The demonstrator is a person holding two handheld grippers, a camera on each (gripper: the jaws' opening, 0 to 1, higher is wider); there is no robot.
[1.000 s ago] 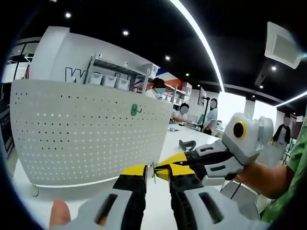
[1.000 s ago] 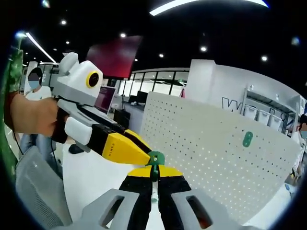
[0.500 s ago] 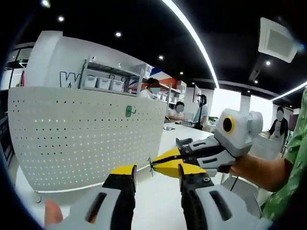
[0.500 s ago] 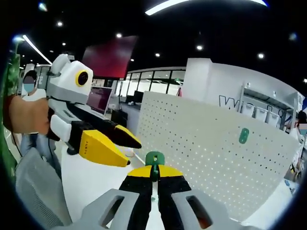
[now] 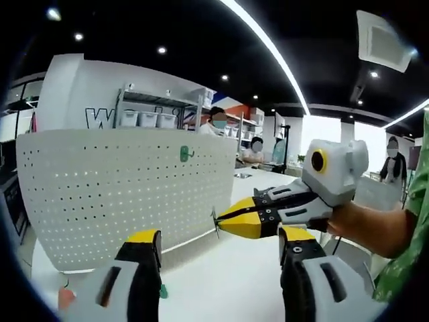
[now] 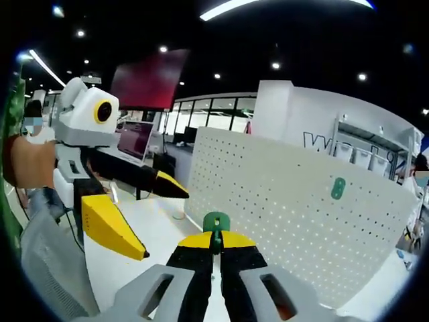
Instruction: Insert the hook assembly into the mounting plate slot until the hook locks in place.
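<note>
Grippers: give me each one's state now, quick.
Left gripper: open, fingers spread wide, holding nothing.
Right gripper: shut on the green hook, short of the white pegboard.

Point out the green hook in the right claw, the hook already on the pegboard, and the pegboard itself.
green hook point(image 6: 216, 221): right gripper view, its rounded head.
mounted hook point(image 6: 338, 188): right gripper view, its green plate.
pegboard point(image 6: 281, 215): right gripper view, bare perforated face.

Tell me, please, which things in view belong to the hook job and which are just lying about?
Job:
- green hook, pinched in the right tongs
- white perforated mounting plate
- left tongs, open
- a green hook already on the plate

Lying about:
- shelf of bins
- laptop
- small green piece on the table
</note>
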